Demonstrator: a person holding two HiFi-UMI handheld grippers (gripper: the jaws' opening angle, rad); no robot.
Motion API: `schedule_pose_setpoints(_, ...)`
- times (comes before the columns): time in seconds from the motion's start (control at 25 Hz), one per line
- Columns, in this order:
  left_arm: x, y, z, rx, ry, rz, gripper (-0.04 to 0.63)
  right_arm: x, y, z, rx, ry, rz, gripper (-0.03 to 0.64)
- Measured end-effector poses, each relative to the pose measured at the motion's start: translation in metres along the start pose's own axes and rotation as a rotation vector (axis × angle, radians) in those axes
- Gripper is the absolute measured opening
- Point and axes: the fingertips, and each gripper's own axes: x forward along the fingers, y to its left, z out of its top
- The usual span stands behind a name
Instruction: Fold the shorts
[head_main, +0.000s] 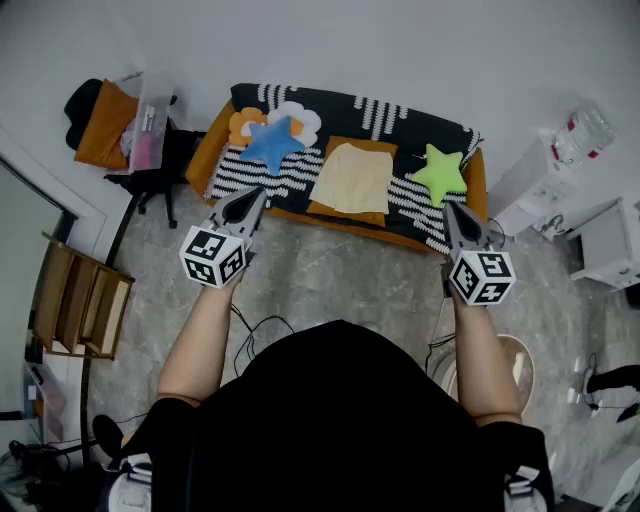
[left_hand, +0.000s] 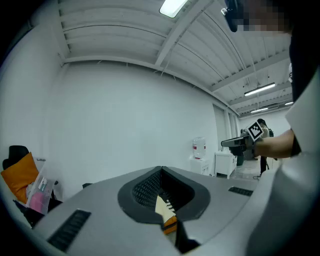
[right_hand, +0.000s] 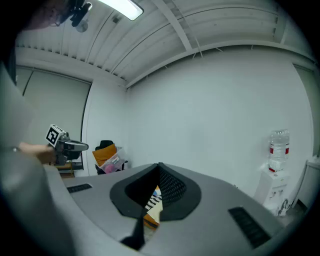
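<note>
Head view. Your left tool (head_main: 254, 194) and right tool (head_main: 452, 209) are both closed tip to tip with nothing caught between the jaws. Each gripper view shows the pads meeting on empty air. The two tools are well apart, held nearly level over the floor (head_main: 340, 275), short of the sofa (head_main: 214, 140).

The shorts (head_main: 352, 177) lie flat and untouched on the striped throw (head_main: 236, 172) that covers the seat. They sit between the blue cushion (head_main: 272, 142) and the green cushion (head_main: 438, 172), roughly midway between the lines of your two tools. Folding has not begun.

Likely faults from here:
- If you reach the cloth with the jaws closed, you will probably push and rumple it rather than grip it.
- A deep pinch may take the throw along with the shorts, and lifting would then drag the throw and the cushions.
- A shallow pinch may catch only the top layer, so the lower layer stays behind.
- If your two tools grip at unequal heights, the fold will likely come out skewed.
- A cable (head_main: 256, 330) lies on the floor near your feet and could snag as you step forward.
</note>
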Motion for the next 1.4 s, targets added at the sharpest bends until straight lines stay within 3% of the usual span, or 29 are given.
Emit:
schedule_pose_setpoints(0.44,-0.021,0.017,-0.009,-0.020,0.009,-0.052,0.021,-0.009,0.038,-0.008,0.008,0.028,-0.024,0.003)
schedule_pose_setpoints(0.72,-0.011,0.018,-0.011,-0.037,-0.008,-0.081,0.042,-0.003,0.031,-0.014,0.030,0.043,-0.045,0.014)
schedule_pose_setpoints(1.04,0.016,0.018,-0.021,-0.031,0.036,-0.089,0.169,0.011,0.018,-0.018,0.017,0.022,-0.025,0.176)
schedule_pose_setpoints(1.4,0.057,0.022,-0.027,-0.026,0.070,-0.051,0.225,0.040,-0.021,-0.024,-0.015,0.038,0.004,0.224)
